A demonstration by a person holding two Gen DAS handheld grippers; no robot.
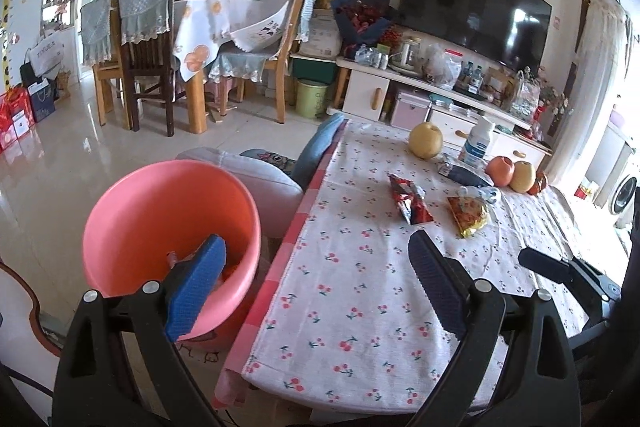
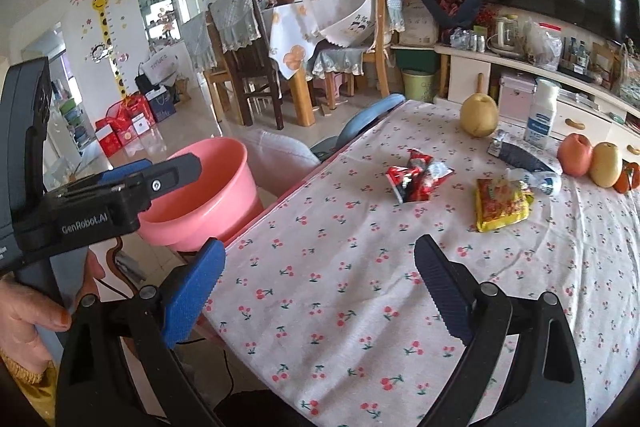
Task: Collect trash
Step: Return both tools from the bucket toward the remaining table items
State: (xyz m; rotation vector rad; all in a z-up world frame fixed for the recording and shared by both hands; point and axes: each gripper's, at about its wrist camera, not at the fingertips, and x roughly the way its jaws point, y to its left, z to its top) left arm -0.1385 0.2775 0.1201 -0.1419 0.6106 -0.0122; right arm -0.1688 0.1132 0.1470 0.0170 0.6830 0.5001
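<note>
Wrappers: red wrapper (image 2: pixel 420 179) crumpled mid-table, yellow packet (image 2: pixel 502 203) just to its right, the two a little apart, both flat on the cherry-print cloth (image 2: pixel 340 307).
More litter: a clear crinkled bit of plastic (image 2: pixel 540 181) beyond the yellow packet, near the fruit (too blurred to say more).
Bucket: pink bucket (image 1: pixel 168 223) off the table's left edge, standing lower than the tabletop; something reddish lies at the bottom, hard to make out.
Left gripper: the left gripper (image 1: pixel 316 267) hangs wide open and empty, one blue pad (image 1: pixel 196 291) in front of the bucket's mouth, the other finger over the cloth.
Right gripper: the right gripper (image 2: pixel 320 279) is spread wide too, nothing between its fingers, short of the wrappers and well above the cloth.
Hand: a hand (image 2: pixel 36 303) grips the left tool's handle at the left edge of the right view.
Fruit: a pear (image 2: pixel 478 115) at the far edge, an apple (image 2: pixel 574 153) and a second pear (image 2: pixel 606 163) side by side to the right.
Bottle: white bottle (image 2: pixel 542 111) upright beside the first pear.
Behind: a television (image 1: pixel 472 3) over a cluttered low cabinet.
</note>
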